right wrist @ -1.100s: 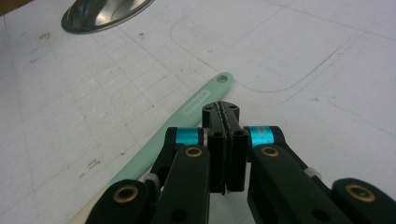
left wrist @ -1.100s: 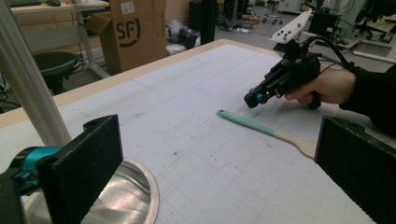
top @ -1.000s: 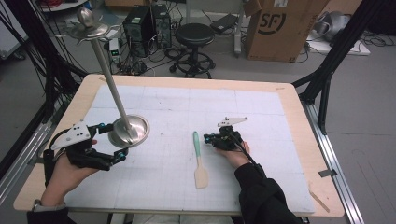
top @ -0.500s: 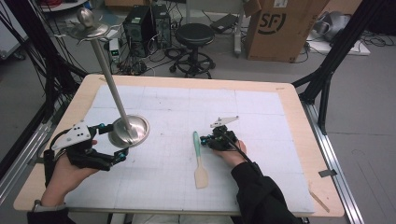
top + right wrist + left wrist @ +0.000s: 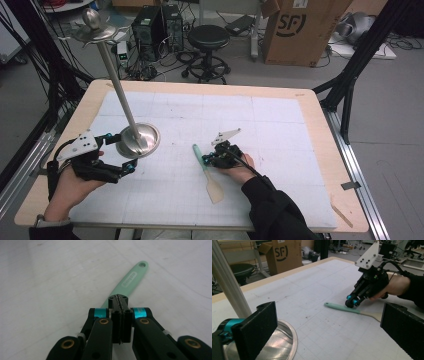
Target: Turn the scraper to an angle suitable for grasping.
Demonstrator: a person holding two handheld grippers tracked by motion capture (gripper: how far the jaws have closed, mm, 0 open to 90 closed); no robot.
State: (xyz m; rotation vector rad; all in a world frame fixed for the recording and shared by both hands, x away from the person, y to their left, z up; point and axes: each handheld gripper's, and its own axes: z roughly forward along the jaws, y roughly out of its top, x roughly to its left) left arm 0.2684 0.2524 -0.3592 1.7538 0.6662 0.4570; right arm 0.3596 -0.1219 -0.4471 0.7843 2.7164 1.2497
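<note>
Right now the right gripper [image 5: 209, 160], jaws pressed together w/ nothing between, is hovering over the spatula [image 5: 207, 171]: matte mint handle w/ a hanging hole, pale flat blade, lying mid-mat. Left gripper [image 5: 125, 152], jaws wide, is flanking the shiny steel stand [image 5: 138, 140]'s round base. Gridded white mat [image 5: 280, 130] is covering a wood-edged table [image 5: 320, 125]; cardboard box [image 5: 300, 30] and stool [image 5: 207, 37] are sitting behind.

I see the spatula [image 5: 206, 167] lying flat on the white gridded mat, near the middle of the table. Its handle is mint green, with a small hole at the end and raised letters I cannot read. The blade is pale and translucent, and it points toward my side. The metal stand [image 5: 138, 140] has its round base [image 5: 277, 345] at the left.
</note>
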